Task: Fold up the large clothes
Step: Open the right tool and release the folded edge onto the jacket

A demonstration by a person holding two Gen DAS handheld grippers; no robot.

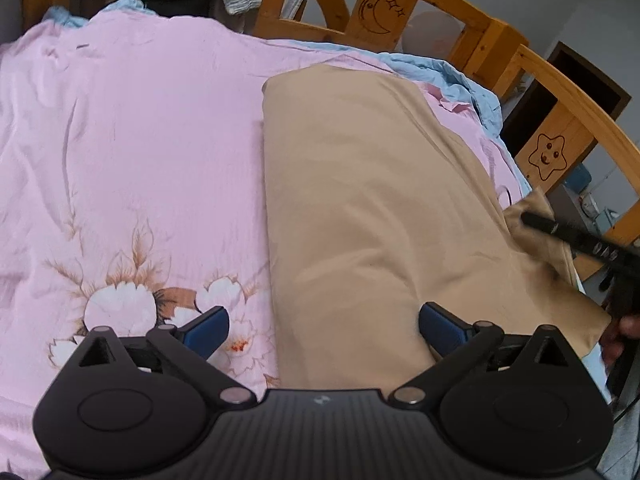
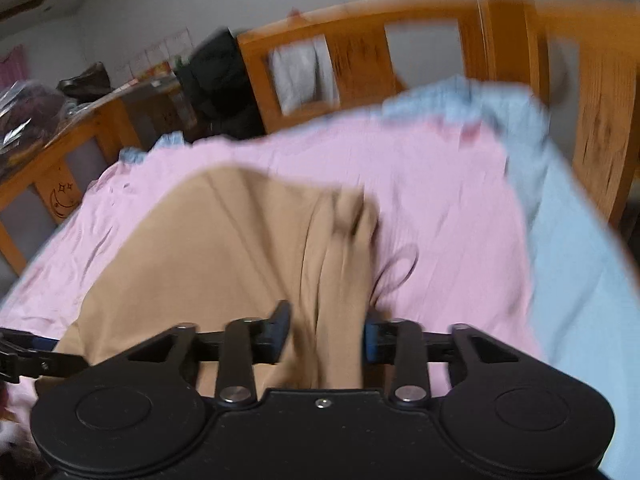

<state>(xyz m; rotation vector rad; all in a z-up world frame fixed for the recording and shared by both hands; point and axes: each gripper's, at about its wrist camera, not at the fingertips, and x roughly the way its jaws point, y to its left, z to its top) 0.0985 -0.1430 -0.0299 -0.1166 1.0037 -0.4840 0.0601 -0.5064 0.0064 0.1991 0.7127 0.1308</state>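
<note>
The left claw (image 1: 323,330) hangs over the bed with its fingers spread as wide as they go and nothing pinched between them. Its left finger (image 1: 206,334) is above the pink quilt (image 1: 132,152), by the printed white flowers (image 1: 120,304); its right finger (image 1: 442,330) is over the near end of the tan garment (image 1: 372,208). The garment lies folded lengthwise, a long strip running away from this claw, and its straight left edge passes between the two fingers.

The right claw (image 2: 326,336) is partly spread. A bunched fold of the garment (image 2: 224,248) runs between its fingers (image 2: 278,330); the picture is blurred, and the pads appear to stand just off the cloth rather than pinching it. From the left wrist view this claw (image 1: 538,220) sits at the garment's right corner, well off to the right.

Beyond both claws a blue sheet (image 2: 572,264) shows at the quilt's edge, and past it a wooden bed rail (image 1: 480,36) with a carved moon and star.
</note>
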